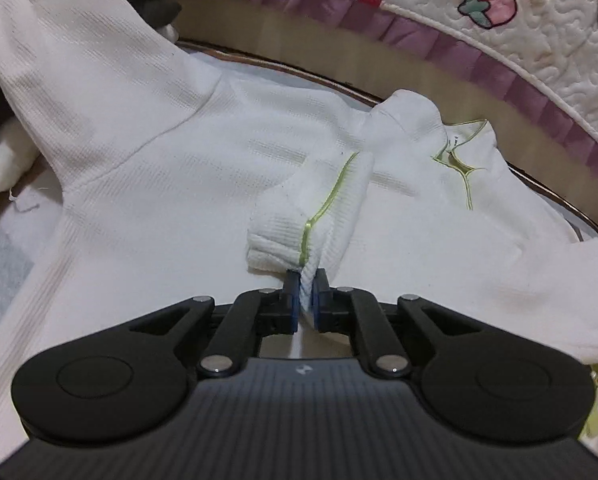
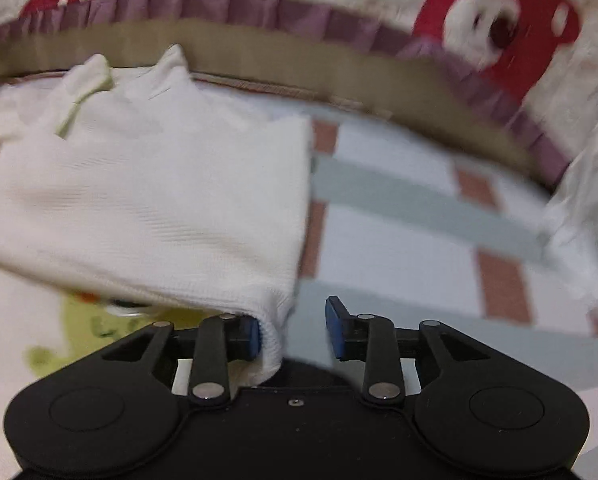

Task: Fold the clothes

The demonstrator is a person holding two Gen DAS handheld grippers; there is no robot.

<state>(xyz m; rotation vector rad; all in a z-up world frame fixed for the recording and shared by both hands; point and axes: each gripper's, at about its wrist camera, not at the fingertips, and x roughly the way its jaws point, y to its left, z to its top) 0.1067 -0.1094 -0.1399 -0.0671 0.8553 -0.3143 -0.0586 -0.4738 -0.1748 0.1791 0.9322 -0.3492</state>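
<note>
Firmly clamped left hand-held gripper (image 1: 308,298), white garment (image 1: 179,168)

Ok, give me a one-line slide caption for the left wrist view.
Left gripper shut on the green-trimmed sleeve cuff of a white knit top, spread below a quilted bedspread.

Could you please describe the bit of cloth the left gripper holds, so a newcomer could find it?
Start at the white ribbed knit garment spread below the quilt with the purple frill. At its middle, the left gripper pinches a rolled cuff. It alone carries a lime-green stripe.
</note>
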